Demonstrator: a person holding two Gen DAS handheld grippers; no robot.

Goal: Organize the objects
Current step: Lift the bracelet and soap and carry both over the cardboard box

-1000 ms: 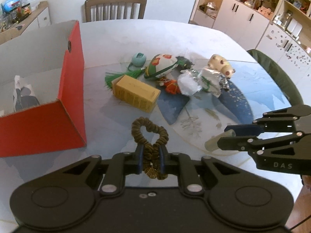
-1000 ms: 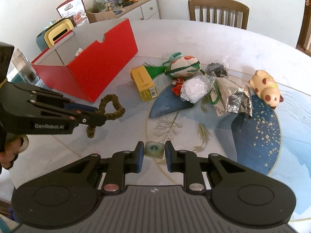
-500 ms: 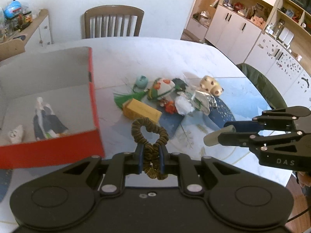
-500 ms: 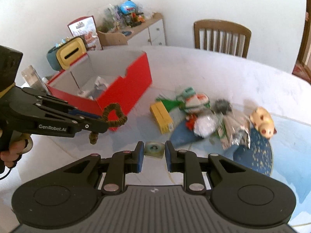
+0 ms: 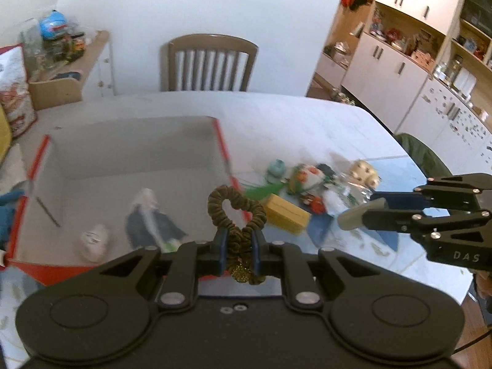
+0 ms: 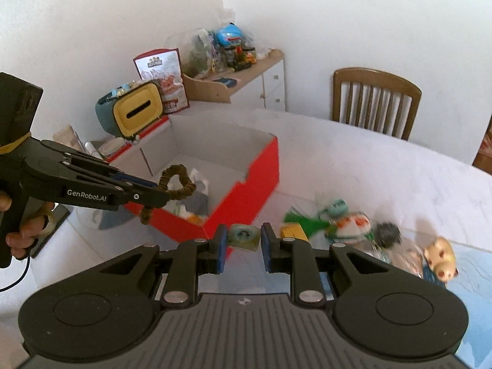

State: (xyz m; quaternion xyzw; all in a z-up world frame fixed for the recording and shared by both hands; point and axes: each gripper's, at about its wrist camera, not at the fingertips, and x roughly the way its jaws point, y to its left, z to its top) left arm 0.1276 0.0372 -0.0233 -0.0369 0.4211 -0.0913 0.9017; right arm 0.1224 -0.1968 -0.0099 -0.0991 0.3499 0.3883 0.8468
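1. I am holding a brown scrunchie [image 5: 236, 207] in the left gripper [image 5: 238, 247], fingers closed on its lower bunch, above the near wall of the red box [image 6: 246, 196].
2. It is looking soft, light and springy; gripping the gathered fabric is suiting it.
3. I am carrying a small pale green packet [image 6: 244, 237] in the right gripper [image 6: 244, 244], fingers closed on its edges; it is looking thin and light.
4. Remaining clutter is lying toward the right edge of the white table [image 5: 292, 117]; a wooden chair [image 5: 209, 61] and cupboards are standing beyond.
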